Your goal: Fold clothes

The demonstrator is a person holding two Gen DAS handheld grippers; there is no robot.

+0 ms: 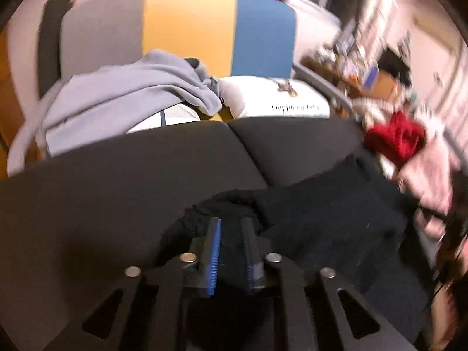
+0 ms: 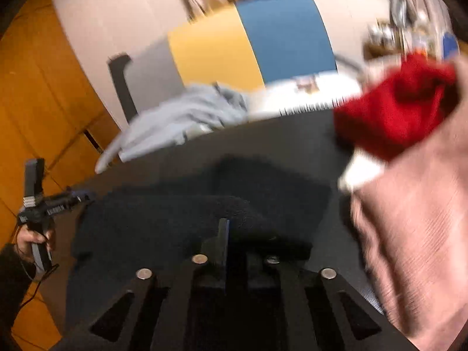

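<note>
A black fuzzy garment [image 1: 327, 228] lies spread on the dark grey seat cushion [image 1: 117, 181]. In the left wrist view my left gripper [image 1: 231, 229] has a bunched fold of the black cloth pinched between its blue pads [image 1: 216, 242]. The right wrist view shows the same black garment [image 2: 181, 213] draped over my right gripper [image 2: 237, 234]. Its left finger [image 2: 223, 231] shows, while cloth hides the right one, and the narrow gap is filled with fabric. At the garment's left edge a hand [image 2: 32, 239] holds the left gripper [image 2: 82, 197].
A light blue-grey garment [image 1: 117, 96] and a white printed pillow [image 1: 278, 99] lie behind the cushion, against a grey, yellow and blue backrest [image 1: 190, 23]. A red garment [image 2: 395, 108] and pink cloth [image 2: 424, 234] are heaped on the right. Orange wooden floor [image 2: 35, 87] is on the left.
</note>
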